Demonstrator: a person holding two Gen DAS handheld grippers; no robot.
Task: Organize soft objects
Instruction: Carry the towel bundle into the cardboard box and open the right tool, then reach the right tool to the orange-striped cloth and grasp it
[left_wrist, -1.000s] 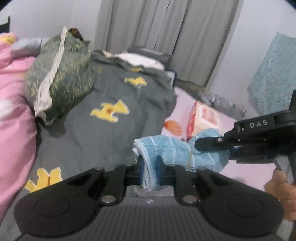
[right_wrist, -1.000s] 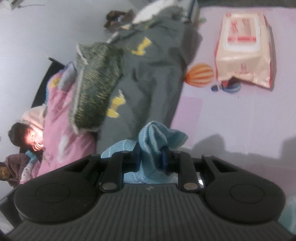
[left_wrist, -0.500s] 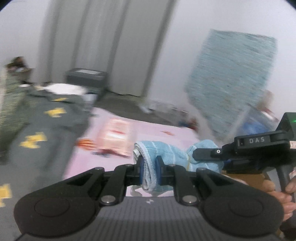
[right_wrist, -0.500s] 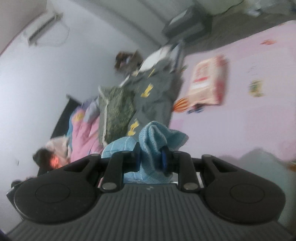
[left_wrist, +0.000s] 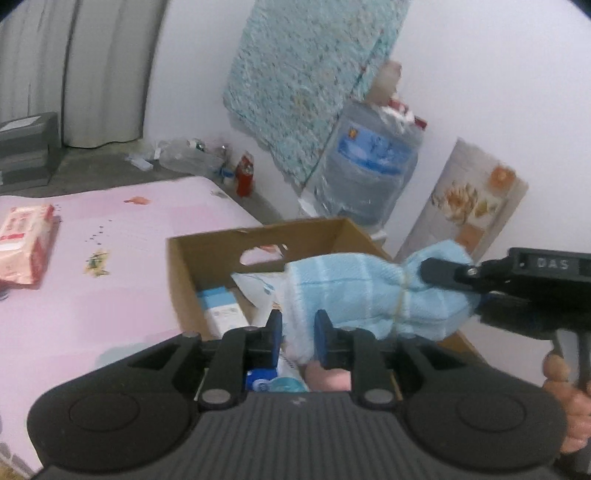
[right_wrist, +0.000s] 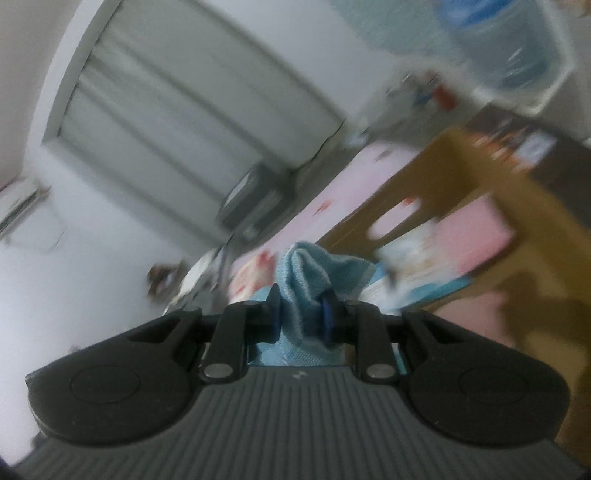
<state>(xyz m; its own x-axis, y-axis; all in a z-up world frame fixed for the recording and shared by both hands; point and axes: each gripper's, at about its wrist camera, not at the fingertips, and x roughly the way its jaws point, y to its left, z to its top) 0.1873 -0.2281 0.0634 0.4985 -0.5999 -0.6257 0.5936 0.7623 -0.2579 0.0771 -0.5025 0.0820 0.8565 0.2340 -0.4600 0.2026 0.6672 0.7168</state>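
A rolled light-blue towel (left_wrist: 351, 295) with a rubber band around it hangs over an open cardboard box (left_wrist: 184, 266). My left gripper (left_wrist: 297, 332) has the towel's left end between its pads; its jaws are opening, though the pads still touch the cloth. In the left wrist view the right gripper's finger (left_wrist: 443, 271) pinches the towel's bunched right end. My right gripper (right_wrist: 301, 314) is shut on the towel (right_wrist: 306, 269), with the blurred box (right_wrist: 461, 162) ahead to the right. Packets and cartons lie in the box.
The box stands on a pink mat (left_wrist: 110, 258) beside a wall. Behind it are a large water jug (left_wrist: 369, 166), a leaning teal foam sheet (left_wrist: 306, 74) and small bottles (left_wrist: 243, 173). A wipes packet (left_wrist: 22, 243) lies at left. A hand (left_wrist: 565, 406) grips the right handle.
Both grippers swung right with the towel, from over the grey blanket on the bed to over the cardboard box. The left jaws' gap has widened slightly.
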